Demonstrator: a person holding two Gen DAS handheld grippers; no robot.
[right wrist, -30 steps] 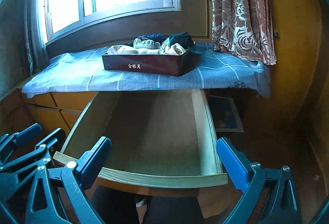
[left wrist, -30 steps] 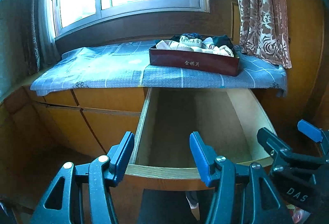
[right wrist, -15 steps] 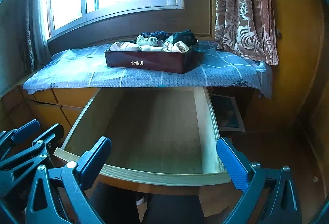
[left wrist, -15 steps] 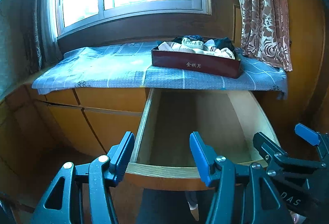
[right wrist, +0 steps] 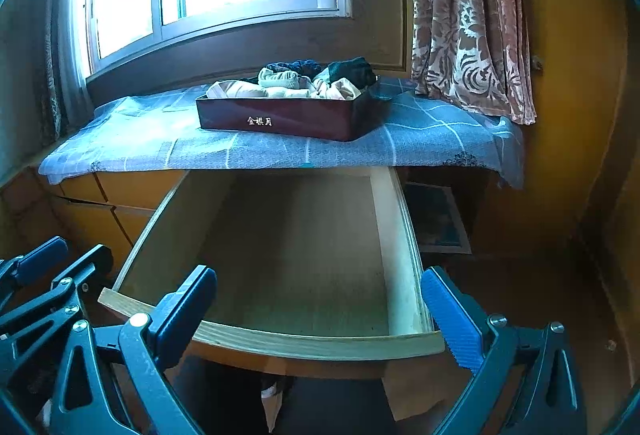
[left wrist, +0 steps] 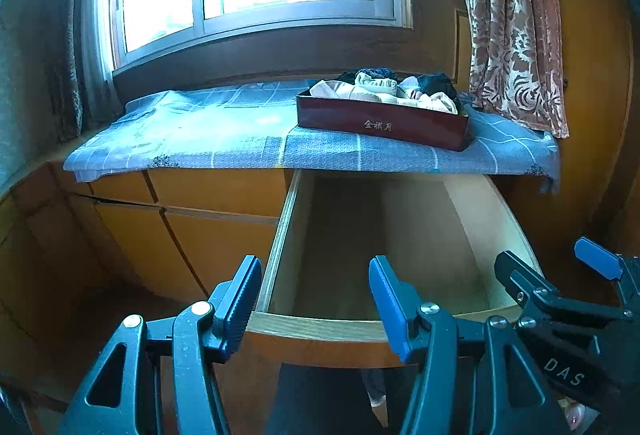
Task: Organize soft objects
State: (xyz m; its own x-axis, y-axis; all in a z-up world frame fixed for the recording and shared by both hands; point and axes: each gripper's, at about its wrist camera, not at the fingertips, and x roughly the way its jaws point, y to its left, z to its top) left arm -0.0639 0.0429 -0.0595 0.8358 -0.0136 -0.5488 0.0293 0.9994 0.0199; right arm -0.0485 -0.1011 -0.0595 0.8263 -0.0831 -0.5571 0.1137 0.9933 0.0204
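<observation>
A dark red box [left wrist: 416,127] [right wrist: 312,123] stands on the blue checked cloth under the window, heaped with soft clothes [left wrist: 384,89] [right wrist: 296,81] in cream, black and dark blue. Below it a wooden drawer [left wrist: 320,329] [right wrist: 320,346] is pulled out, and its floor is bare. My left gripper [left wrist: 314,301] hovers open over the drawer's front edge, nothing between its blue pads. My right gripper [right wrist: 318,315] is open wider over the same edge, also with nothing in it. Each gripper shows in the other's view: the right gripper [left wrist: 560,287] and the left gripper [right wrist: 52,275].
The cloth-covered ledge [left wrist: 192,139] [right wrist: 132,143] runs left of the box. A patterned curtain [left wrist: 516,27] [right wrist: 468,15] hangs at the right. Closed cabinet fronts [left wrist: 208,231] lie left of the drawer. A framed picture [right wrist: 436,219] leans in the gap to its right.
</observation>
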